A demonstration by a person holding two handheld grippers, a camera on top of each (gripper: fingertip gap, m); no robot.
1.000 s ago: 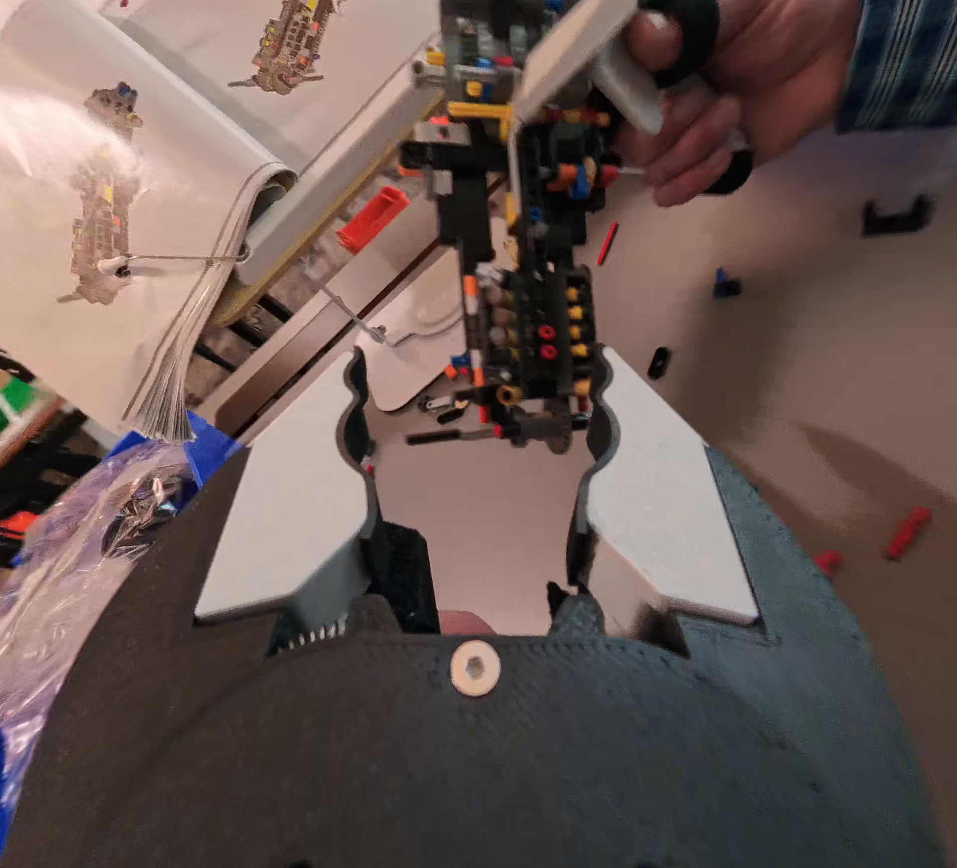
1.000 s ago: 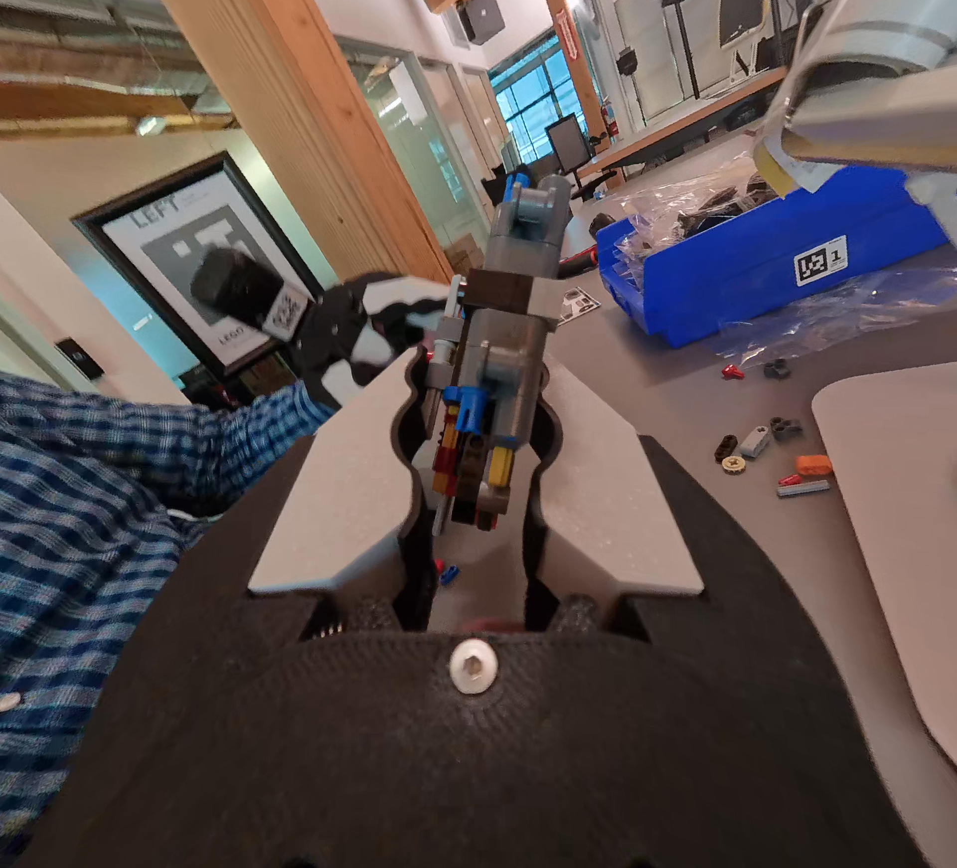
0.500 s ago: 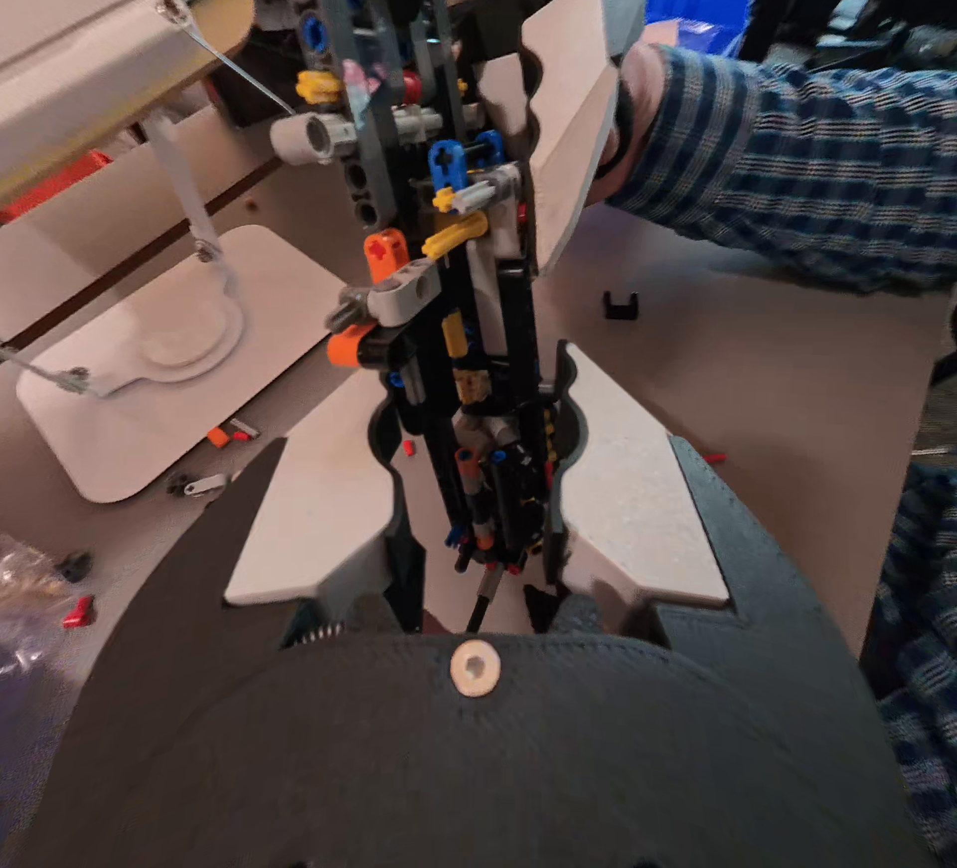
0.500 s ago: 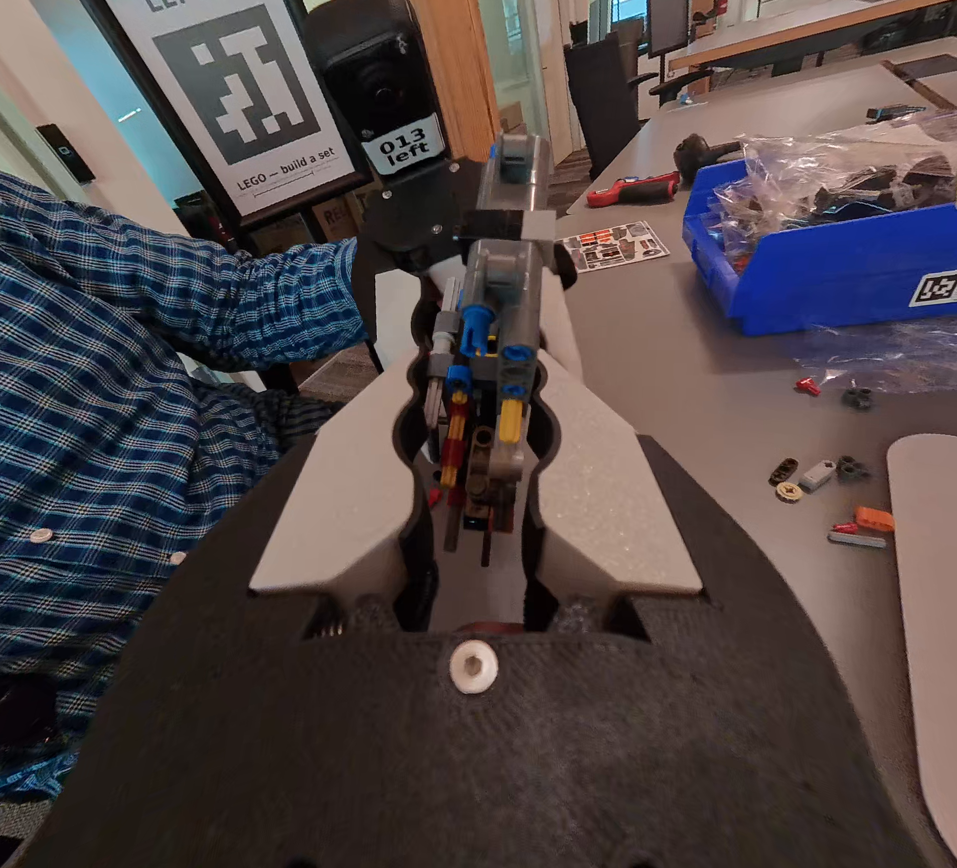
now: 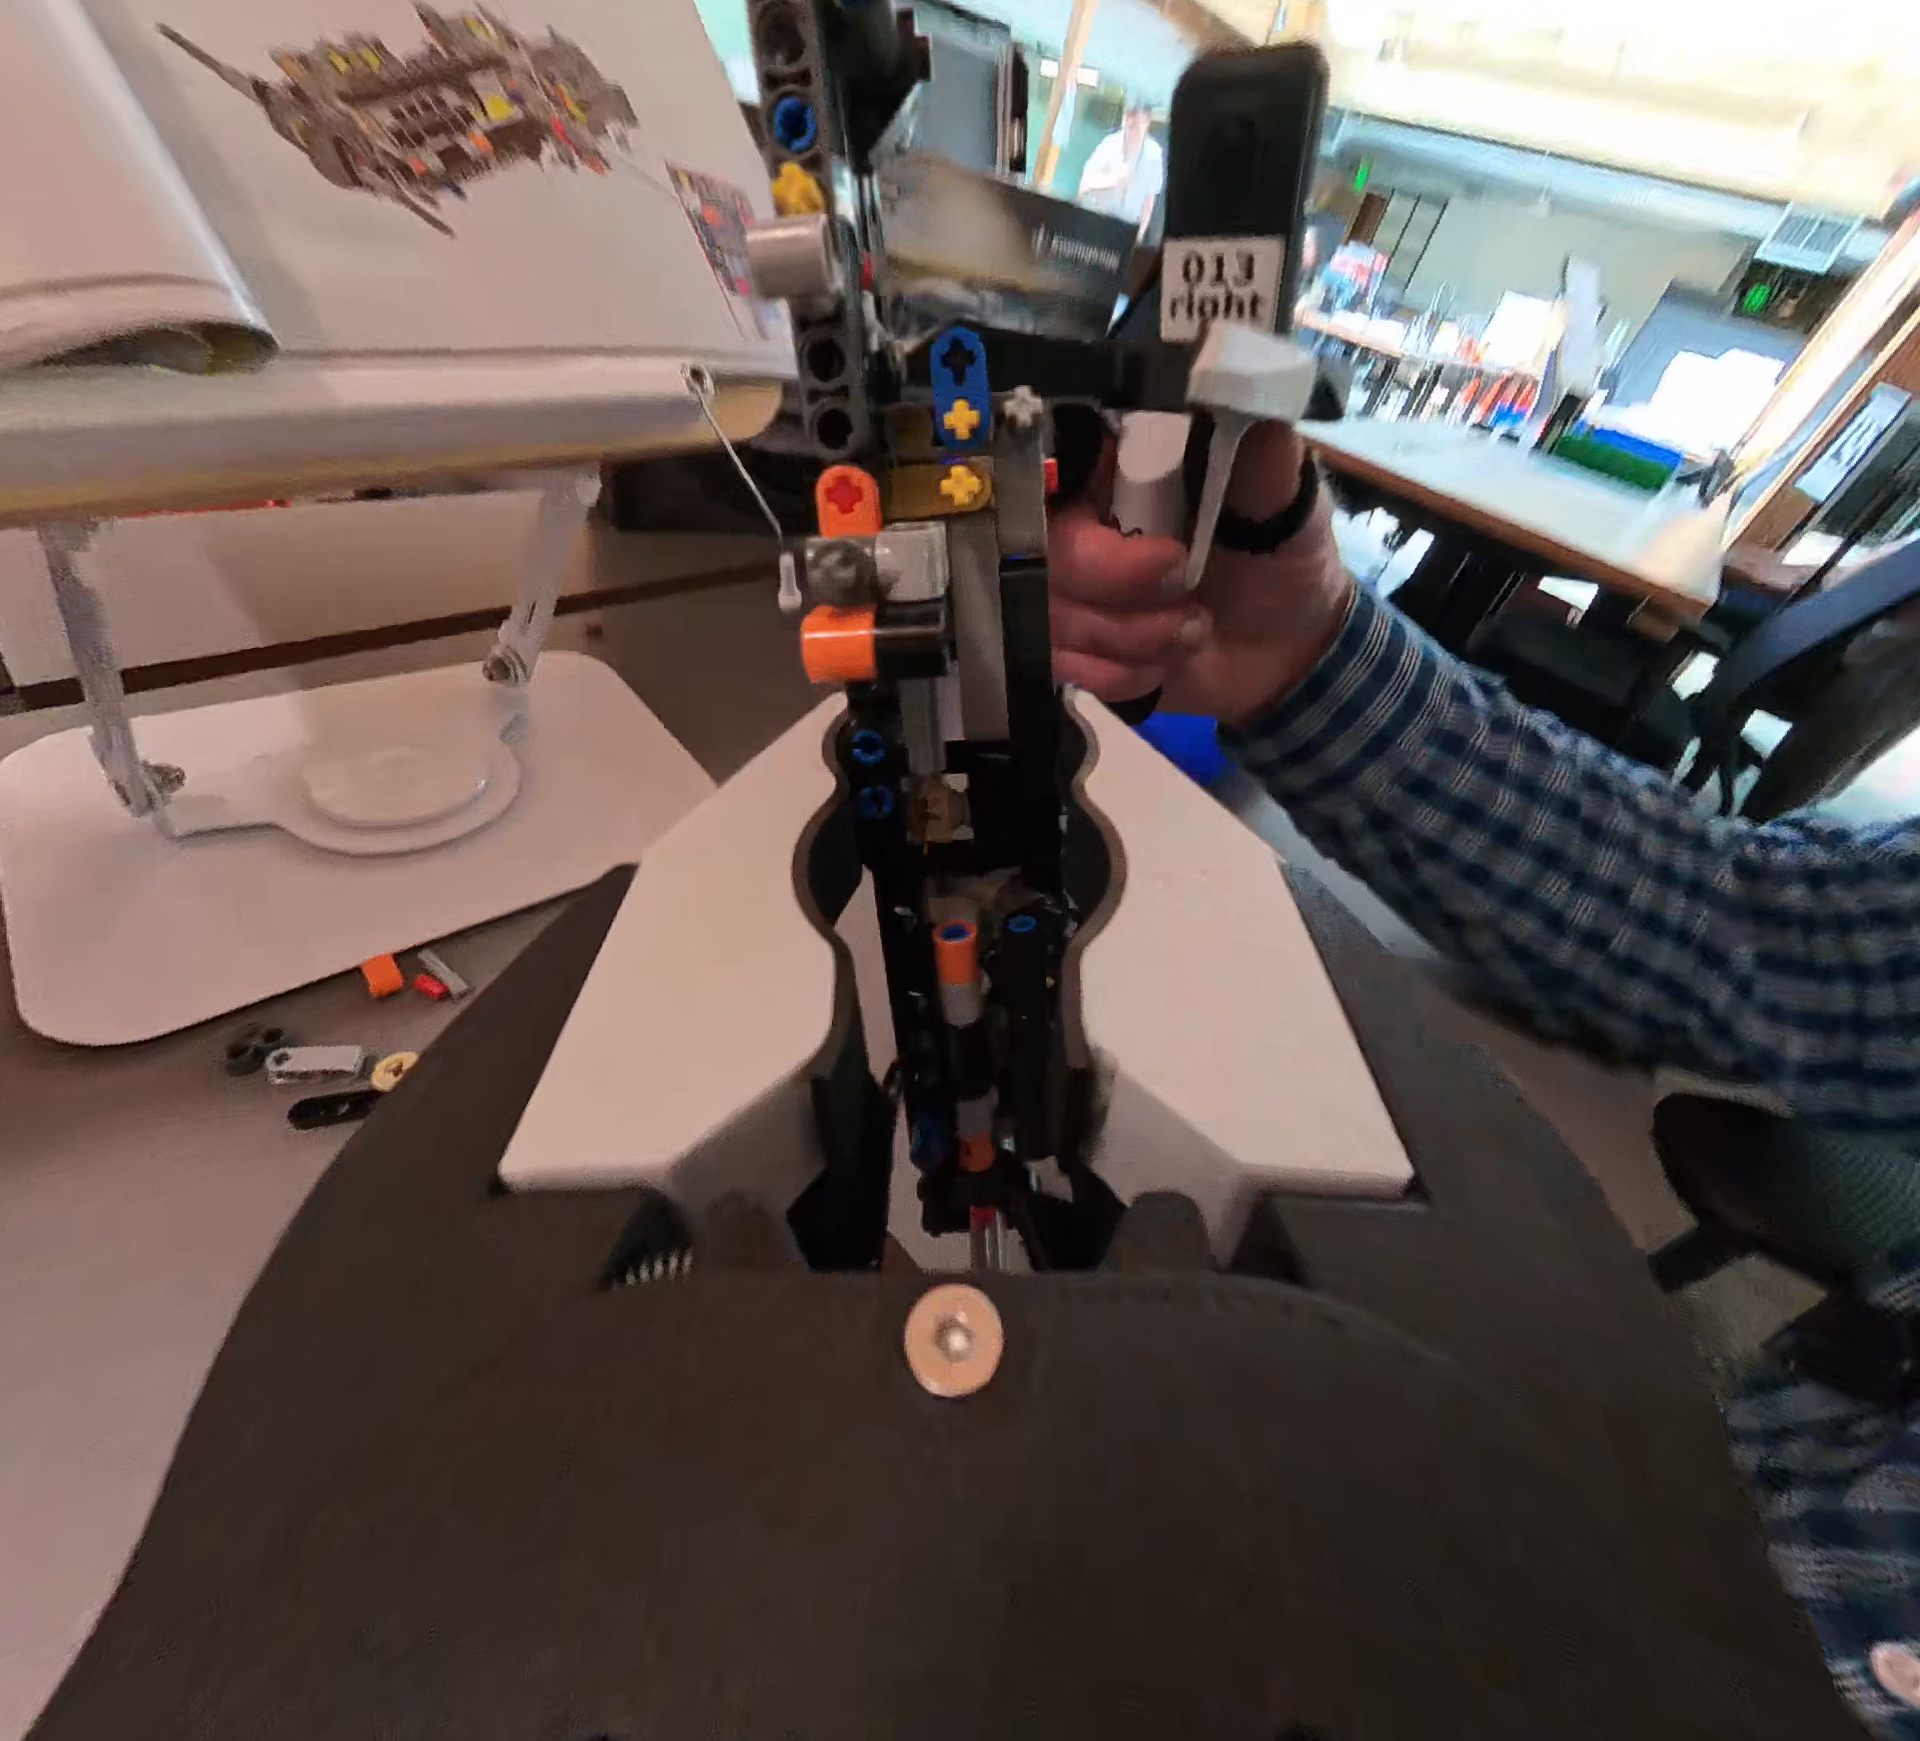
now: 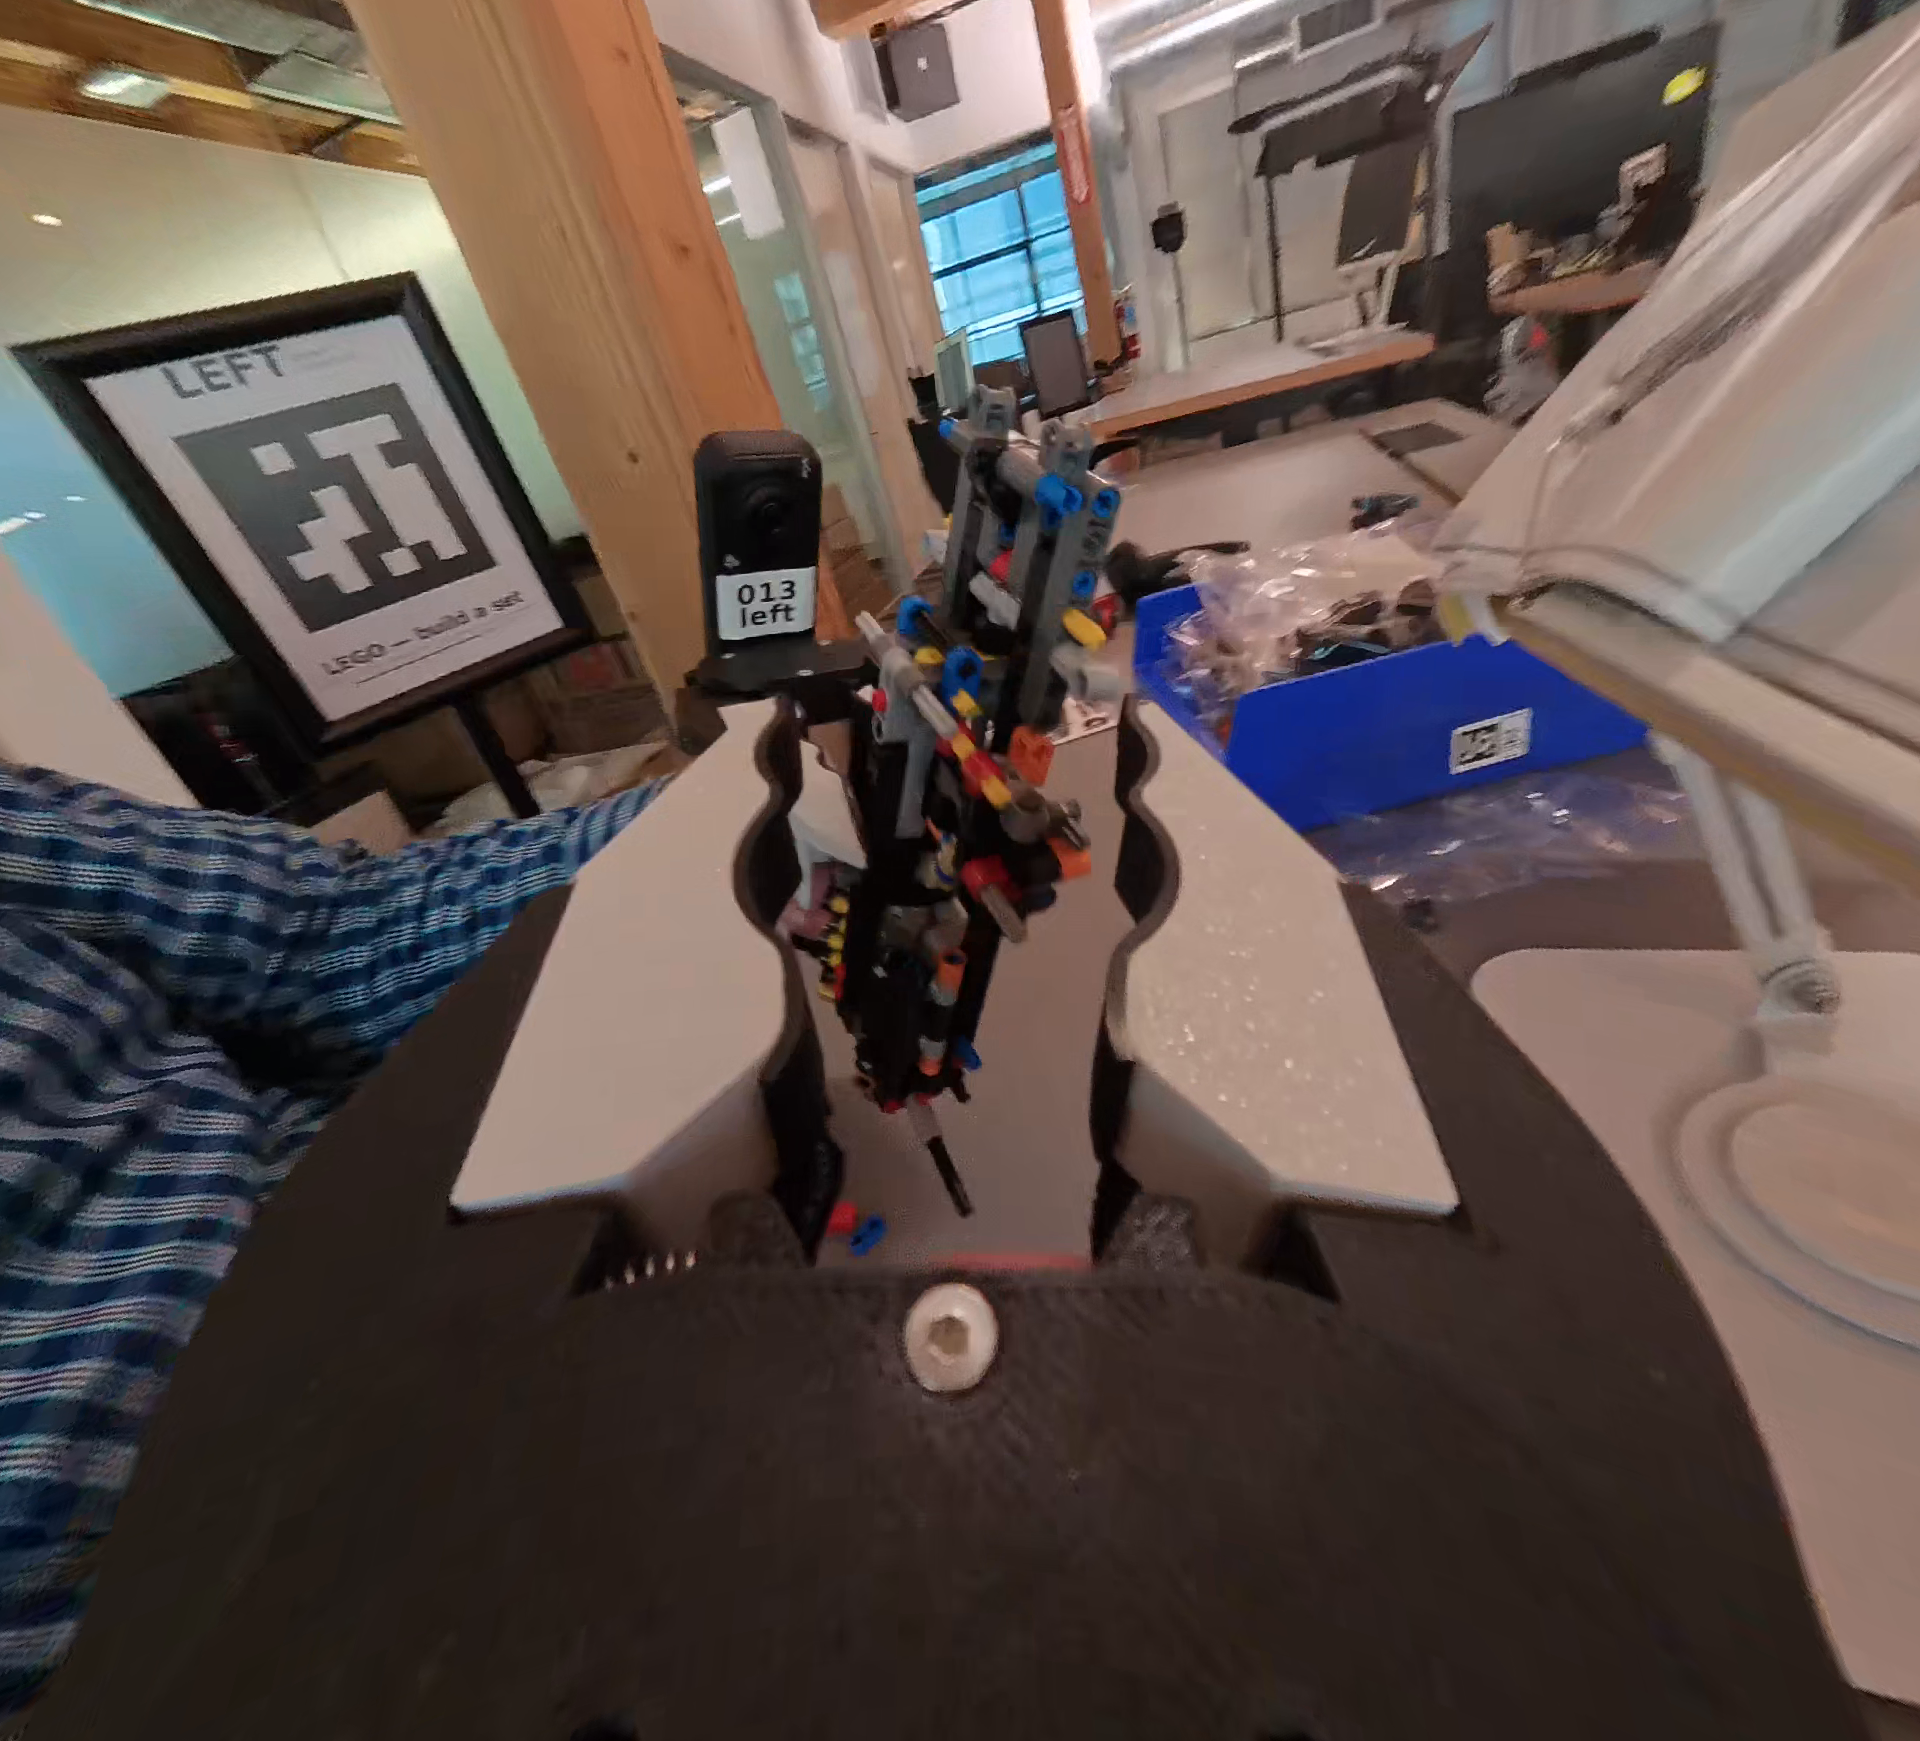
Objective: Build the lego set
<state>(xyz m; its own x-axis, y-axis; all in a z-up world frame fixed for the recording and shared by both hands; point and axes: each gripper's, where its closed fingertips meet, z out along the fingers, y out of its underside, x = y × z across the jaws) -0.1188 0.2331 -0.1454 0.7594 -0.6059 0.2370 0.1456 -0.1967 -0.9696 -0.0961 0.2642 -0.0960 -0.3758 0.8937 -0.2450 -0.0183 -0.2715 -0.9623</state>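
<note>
left claw [image 5: 961, 912] pinching my model's [image 5: 925, 611] lower end | right claw [image 6: 951, 902] spread wide around it, not touching | model stands upright, long axis running straight out between both

Writing I can read: white label on black camera [image 6: 766, 602], another [image 5: 1218, 289], black-framed white poster [image 6: 312, 507], blue plastic bin's white sticker [image 6: 1489, 741].

The right gripper [image 6: 951, 850] stands parted around the lego build [image 6: 961, 818] — blue bin [image 6: 1382, 725] sits beyond.
</note>
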